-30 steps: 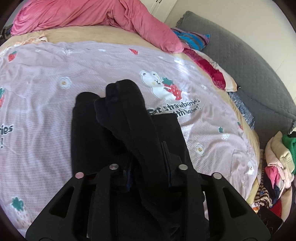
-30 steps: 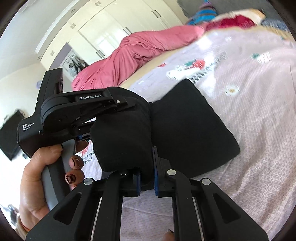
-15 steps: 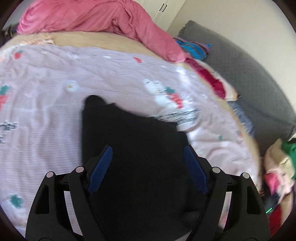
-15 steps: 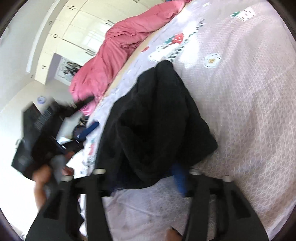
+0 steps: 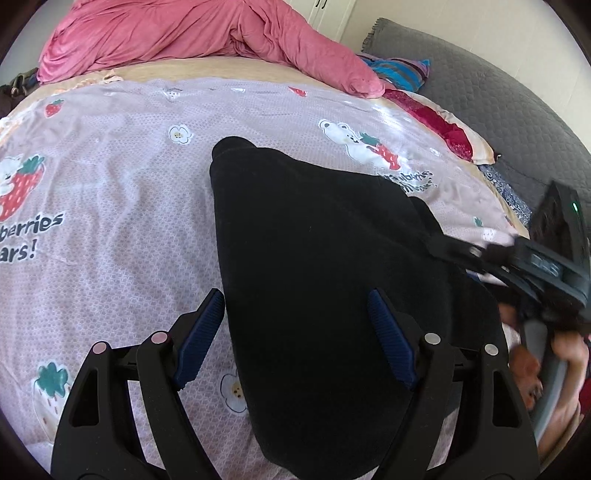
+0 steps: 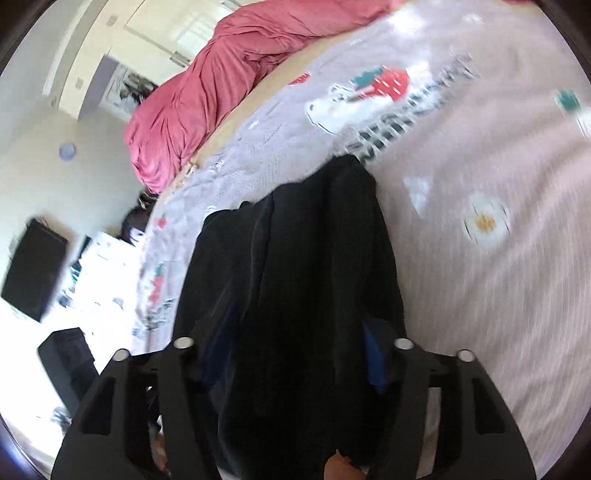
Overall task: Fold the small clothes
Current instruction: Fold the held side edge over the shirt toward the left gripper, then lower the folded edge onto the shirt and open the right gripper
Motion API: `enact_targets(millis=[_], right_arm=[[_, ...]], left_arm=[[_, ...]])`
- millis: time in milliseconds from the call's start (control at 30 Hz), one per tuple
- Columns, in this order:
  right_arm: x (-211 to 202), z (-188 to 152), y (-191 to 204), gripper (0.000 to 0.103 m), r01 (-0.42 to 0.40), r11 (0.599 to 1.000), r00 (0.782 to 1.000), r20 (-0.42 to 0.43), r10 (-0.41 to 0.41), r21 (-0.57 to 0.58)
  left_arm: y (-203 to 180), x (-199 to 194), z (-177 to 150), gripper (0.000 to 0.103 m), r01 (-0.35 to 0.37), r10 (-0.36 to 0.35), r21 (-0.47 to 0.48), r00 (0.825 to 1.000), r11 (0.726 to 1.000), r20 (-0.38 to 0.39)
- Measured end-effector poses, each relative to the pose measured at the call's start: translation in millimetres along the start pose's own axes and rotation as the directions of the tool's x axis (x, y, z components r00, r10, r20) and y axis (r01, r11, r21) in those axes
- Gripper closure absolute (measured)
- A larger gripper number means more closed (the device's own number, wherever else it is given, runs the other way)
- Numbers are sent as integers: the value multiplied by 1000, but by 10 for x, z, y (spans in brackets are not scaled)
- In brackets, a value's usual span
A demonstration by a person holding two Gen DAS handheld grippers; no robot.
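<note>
A black garment (image 5: 314,240) lies folded on the strawberry-print bedsheet (image 5: 110,184). My left gripper (image 5: 295,295) hangs open just above its near part, one blue pad on each side, neither touching the cloth. The right gripper (image 5: 448,251) comes in from the right edge, held by a hand (image 5: 565,350). In the blurred right wrist view the black garment (image 6: 314,277) is bunched into upright folds. My right gripper (image 6: 295,321) has its jaws closing on that bunch. The cloth fills the gap and bulges over both pads.
A pink duvet (image 5: 184,33) is heaped at the far end of the bed. Pillows (image 5: 443,129) and a grey padded headboard (image 5: 480,92) lie to the right. The bed's edge, a dark screen (image 6: 33,269) and floor clutter show left in the right wrist view.
The left gripper let go of the lifted black fold and opened wide; the garment now lies flat. The right gripper released, swung across to the garment's edge, and its jaws have narrowed around the cloth.
</note>
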State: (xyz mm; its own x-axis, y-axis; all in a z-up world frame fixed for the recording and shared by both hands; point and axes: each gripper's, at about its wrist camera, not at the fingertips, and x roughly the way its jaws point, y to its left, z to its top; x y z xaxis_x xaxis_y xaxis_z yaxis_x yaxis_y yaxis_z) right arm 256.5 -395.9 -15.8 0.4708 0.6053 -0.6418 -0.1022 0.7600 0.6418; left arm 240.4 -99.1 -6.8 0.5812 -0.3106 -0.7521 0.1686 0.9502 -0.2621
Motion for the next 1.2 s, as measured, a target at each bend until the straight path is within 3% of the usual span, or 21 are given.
enact_targets(millis=[100, 200, 300, 367, 433, 467, 567, 733, 900, 1067, 1200], right_arm=[[102, 85, 45, 83, 10, 998, 1000, -3, -11, -63], [-54, 123, 216, 86, 18, 984, 997, 76, -5, -176], [-108, 143, 362, 86, 151, 938, 980, 173, -100, -312], [16, 156, 263, 86, 178, 935, 980, 140, -141, -307], [157, 156, 35, 83, 178, 956, 984, 74, -165, -234], [165, 151, -71, 80, 149, 970, 988, 61, -140, -190], [71, 146, -176, 59, 126, 984, 991, 56, -119, -128], [-208, -8, -193, 58, 20, 997, 999, 51, -16, -70], [-444, -145, -216, 43, -102, 995, 994, 45, 102, 1], [-470, -296, -227, 43, -67, 998, 997, 21, 68, -19], [-474, -407, -264, 45, -81, 997, 997, 18, 81, 0]], left_arm=[[-44, -11, 11, 31, -7, 7, 19, 1000, 1000, -2], [-111, -34, 11, 31, -4, 4, 36, 1000, 999, 1], [-149, -41, -1, 31, 19, -19, 37, 1000, 999, -3], [-185, -37, -25, 31, 13, -12, 50, 1000, 999, -10], [-194, -11, -48, 28, 14, -13, 55, 1000, 998, -19], [-190, 1, -47, 28, 16, -14, 50, 1000, 999, -26], [-176, -2, -61, 28, 15, -14, 41, 999, 999, -35], [-158, -57, -125, 28, 22, -21, 31, 999, 999, -35], [-166, -140, -189, 28, 30, -29, 20, 999, 999, -27], [-178, -262, -241, 19, 48, -47, 13, 999, 999, -16], [-213, -280, -305, 19, 52, -51, 16, 998, 999, -31]])
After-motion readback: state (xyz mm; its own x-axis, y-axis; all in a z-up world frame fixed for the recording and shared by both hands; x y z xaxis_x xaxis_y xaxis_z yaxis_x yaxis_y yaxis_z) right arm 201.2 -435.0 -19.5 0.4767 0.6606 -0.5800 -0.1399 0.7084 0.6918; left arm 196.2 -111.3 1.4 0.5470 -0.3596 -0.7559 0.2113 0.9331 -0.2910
